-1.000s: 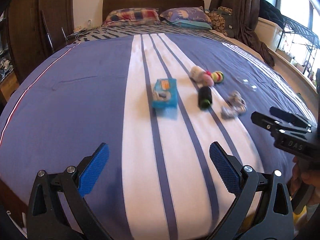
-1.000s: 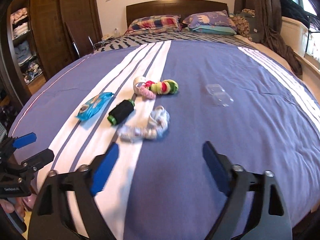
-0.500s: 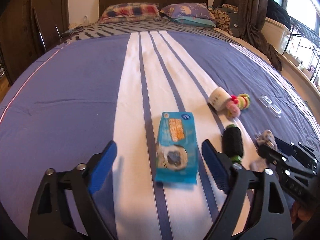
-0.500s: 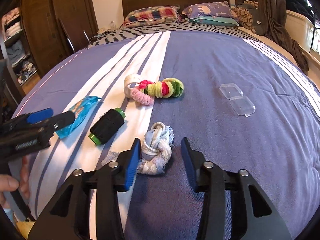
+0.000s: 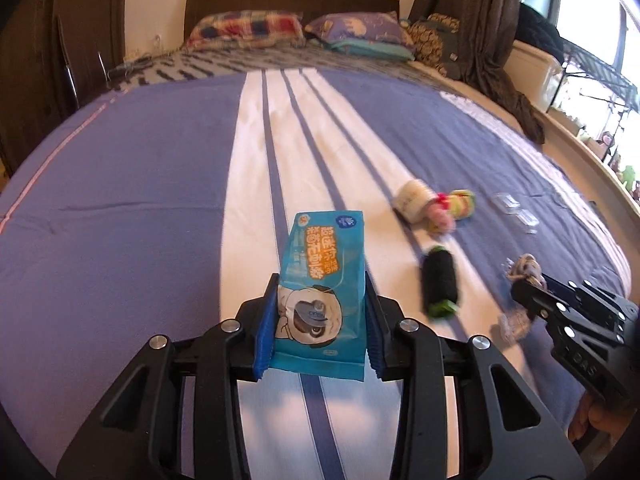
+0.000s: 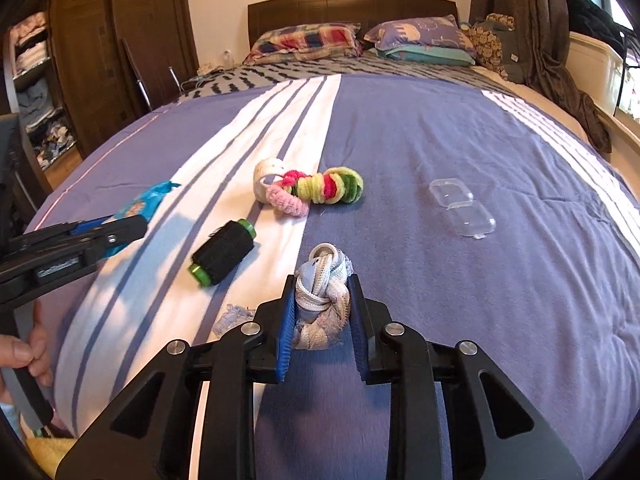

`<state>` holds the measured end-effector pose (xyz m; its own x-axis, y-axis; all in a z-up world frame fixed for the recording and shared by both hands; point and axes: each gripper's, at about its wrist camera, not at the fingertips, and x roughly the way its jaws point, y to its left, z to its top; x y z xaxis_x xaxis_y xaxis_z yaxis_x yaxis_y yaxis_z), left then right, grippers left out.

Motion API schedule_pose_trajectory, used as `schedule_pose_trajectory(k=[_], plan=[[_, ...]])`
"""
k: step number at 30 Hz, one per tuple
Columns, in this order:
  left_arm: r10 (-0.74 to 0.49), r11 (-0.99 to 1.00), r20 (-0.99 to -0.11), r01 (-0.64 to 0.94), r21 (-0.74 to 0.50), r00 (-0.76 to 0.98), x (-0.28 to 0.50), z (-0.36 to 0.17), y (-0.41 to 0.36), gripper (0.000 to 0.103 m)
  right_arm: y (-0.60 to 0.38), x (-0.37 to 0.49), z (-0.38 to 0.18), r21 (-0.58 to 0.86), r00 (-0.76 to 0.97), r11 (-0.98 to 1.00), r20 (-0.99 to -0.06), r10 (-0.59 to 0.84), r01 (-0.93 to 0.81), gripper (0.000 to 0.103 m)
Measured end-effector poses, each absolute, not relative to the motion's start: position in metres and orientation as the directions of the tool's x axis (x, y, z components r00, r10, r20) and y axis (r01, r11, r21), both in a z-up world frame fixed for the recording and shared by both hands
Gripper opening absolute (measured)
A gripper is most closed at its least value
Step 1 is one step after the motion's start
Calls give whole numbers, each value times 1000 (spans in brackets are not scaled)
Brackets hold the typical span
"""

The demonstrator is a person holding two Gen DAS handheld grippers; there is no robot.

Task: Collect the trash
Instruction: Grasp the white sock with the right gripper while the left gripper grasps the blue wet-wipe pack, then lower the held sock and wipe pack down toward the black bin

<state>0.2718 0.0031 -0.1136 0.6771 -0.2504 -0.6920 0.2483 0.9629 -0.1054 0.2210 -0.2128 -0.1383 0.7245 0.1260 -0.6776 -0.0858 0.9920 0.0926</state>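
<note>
We are closing our left gripper [image 5: 320,320] on a blue wet-wipe packet [image 5: 322,280]; both blue pads are pressing its long edges, and it is lying on the white stripes of the bedspread [image 5: 120,200]. Our right gripper [image 6: 320,322] is closing too, its pads squeezing a knotted grey-white rag [image 6: 322,292] where the white band is meeting the blue. Between the two, just beside the rag, a black thread spool with green ends [image 6: 222,252] is lying on its side, clear of both jaws. Behind it, a white tape roll [image 6: 268,174] is touching a bundle of pink, yellow, green and red hair ties [image 6: 324,190]. To the right, apart, an open clear plastic case [image 6: 462,206] is resting on the blue. Farthest off, pillows [image 6: 304,42] are leaning against the dark headboard [image 6: 348,4].
</note>
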Motion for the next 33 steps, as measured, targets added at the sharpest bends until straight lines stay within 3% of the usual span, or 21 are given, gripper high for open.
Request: schedule_pose_trajectory(k=[19, 33], plan=[[-322, 941, -678, 303, -151, 661, 65, -106, -18, 35, -217, 78, -117, 104, 734, 982, -653, 185, -156, 26], [-336, 935, -738, 302, -186, 585, 1, -162, -18, 35, -215, 13, -174, 121, 646, 979, -737, 198, -163, 26]])
